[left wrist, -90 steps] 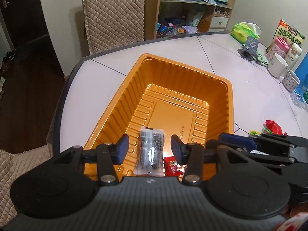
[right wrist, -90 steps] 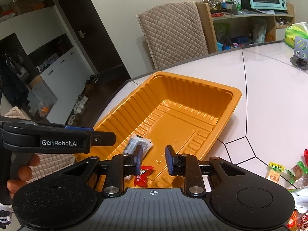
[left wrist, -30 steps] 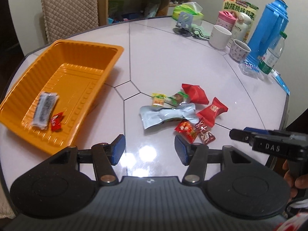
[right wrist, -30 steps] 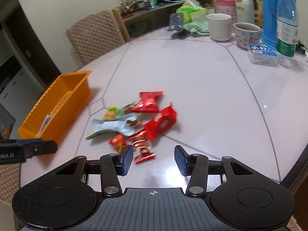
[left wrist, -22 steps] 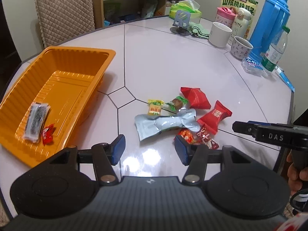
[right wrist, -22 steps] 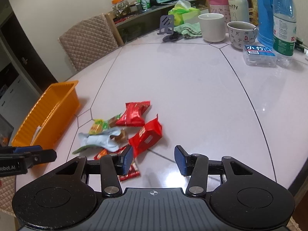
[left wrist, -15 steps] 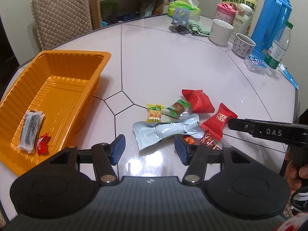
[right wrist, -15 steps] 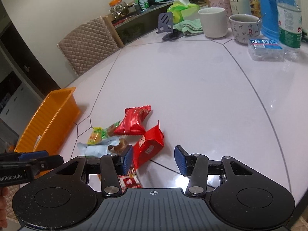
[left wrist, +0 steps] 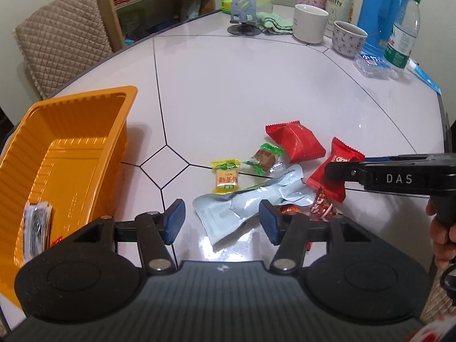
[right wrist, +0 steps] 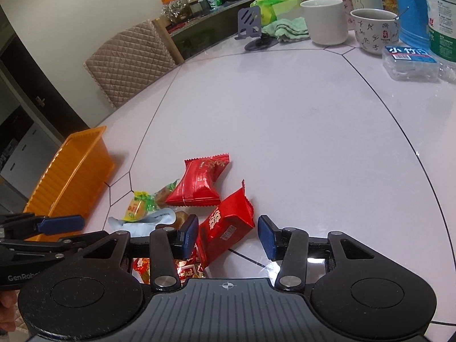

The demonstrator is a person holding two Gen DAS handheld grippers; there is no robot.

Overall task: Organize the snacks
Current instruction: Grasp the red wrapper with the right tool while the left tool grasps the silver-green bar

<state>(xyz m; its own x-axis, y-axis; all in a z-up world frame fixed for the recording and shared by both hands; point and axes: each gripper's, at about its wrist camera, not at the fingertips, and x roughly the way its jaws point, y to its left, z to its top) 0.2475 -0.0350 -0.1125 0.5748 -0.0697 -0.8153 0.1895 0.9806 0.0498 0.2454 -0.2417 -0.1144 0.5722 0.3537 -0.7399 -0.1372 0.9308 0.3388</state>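
Observation:
A pile of snacks lies on the white table. My left gripper (left wrist: 221, 222) hovers open over a silver-blue pouch (left wrist: 248, 205), which lies between its blue pads without touching them. My right gripper (right wrist: 228, 239) is open above a red pack (right wrist: 228, 228). Around them lie a red pillow pack (left wrist: 296, 142), a yellow candy (left wrist: 226, 176), a green-wrapped candy (left wrist: 266, 155) and small red candies (left wrist: 322, 205). The orange tray (left wrist: 71, 148) stands at the left with a dark clear-wrapped bar (left wrist: 35, 228) in it.
At the table's far right stand a white mug (left wrist: 309, 22), a patterned cup (left wrist: 349, 38), a blue flask (left wrist: 379, 8), a water bottle (left wrist: 401, 37) and a clear box (left wrist: 370, 65). A phone stand (left wrist: 242, 14) and a quilted chair (left wrist: 62, 40) are at the back.
Both grippers have left the tray and come down toward the snack pile. The pouch now sits between the left pads and the red pack between the right pads.

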